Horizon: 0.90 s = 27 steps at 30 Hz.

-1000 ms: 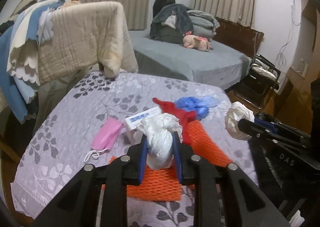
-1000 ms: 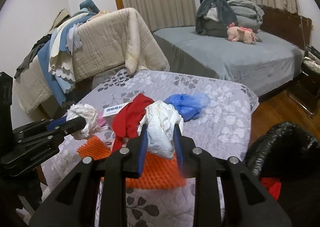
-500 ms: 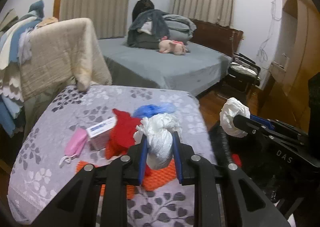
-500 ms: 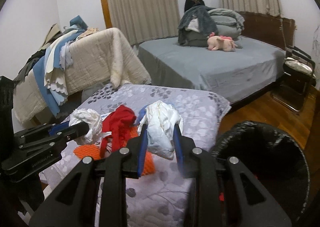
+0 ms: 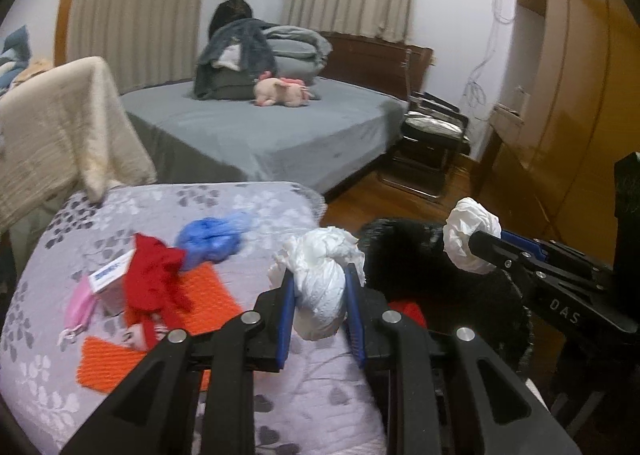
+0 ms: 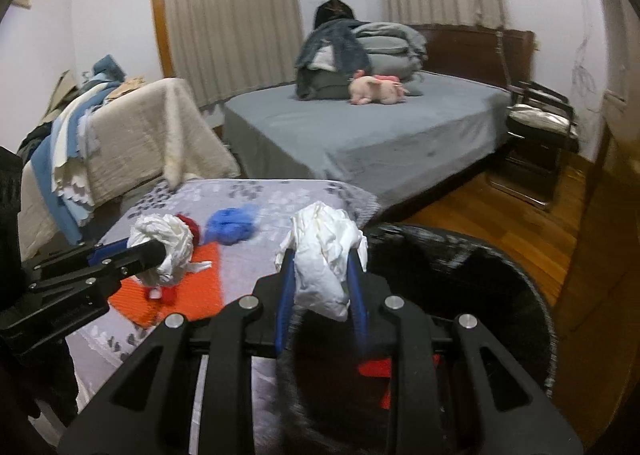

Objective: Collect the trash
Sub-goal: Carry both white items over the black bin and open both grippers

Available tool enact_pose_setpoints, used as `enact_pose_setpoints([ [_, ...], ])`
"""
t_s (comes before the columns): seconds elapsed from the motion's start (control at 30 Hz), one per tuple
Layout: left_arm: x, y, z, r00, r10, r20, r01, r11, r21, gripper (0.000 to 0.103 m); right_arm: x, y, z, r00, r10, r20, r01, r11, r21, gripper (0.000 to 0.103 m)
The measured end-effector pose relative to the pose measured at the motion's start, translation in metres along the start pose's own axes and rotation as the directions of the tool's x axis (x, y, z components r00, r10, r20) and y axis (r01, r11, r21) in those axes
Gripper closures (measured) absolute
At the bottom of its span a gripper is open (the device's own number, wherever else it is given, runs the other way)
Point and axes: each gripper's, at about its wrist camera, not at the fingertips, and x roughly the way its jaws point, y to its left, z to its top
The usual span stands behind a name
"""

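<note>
Nearest in the left wrist view, the left tongs (image 5: 319,297) pinch a wad of white tissue (image 5: 320,287) between their blue pads, and in the right wrist view the right tongs (image 6: 320,291) are closed on a crumpled white tissue (image 6: 325,255) of their own. Both loads are clear of the floral bedspread (image 5: 260,207) and poised by the black-lined trash bin (image 6: 480,287), whose mouth opens just beyond the right tongs, so the step in hand looks like the carry to the bin, with the drop not yet made. The next move, as I judge it, calls for bringing each wad squarely over the opening before the pads part, since crumpled tissue may cling to a pad or catch on the liner's rim. The right view looks down into the bin and shows something red (image 6: 380,369) already lying inside; the left view shows only the bin's near rim and a glimpse of that red. The left view, in turn, lays out what is left on the bedspread: an orange mesh sheet (image 5: 200,291), a red scrap (image 5: 154,279), a small white box (image 5: 110,277), a pink face mask (image 5: 82,305) and a blue plastic wad (image 5: 212,237). The right view hides most of these behind the left tongs. Farther off stands a grey bed (image 6: 360,135) with a pink plush toy (image 6: 376,91).
</note>
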Motion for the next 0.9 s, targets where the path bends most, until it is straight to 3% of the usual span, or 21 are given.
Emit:
enact_pose_setpoints([
  [0.43,0.033,-0.069,0.001,0.992,-0.118,-0.035,0.120,0.990,0.080,0.079,-0.023,-0.063,-0.023,0.993,-0.116,-0.012,0.117,0.991,0.064,0.079],
  [0.9,0.081,-0.118,-0.001,0.981,-0.175,-0.086,0.185,0.974,0.133,0.079,-0.011,-0.104,-0.041,0.983,-0.170,-0.067,0.177,0.979,0.105,0.076],
])
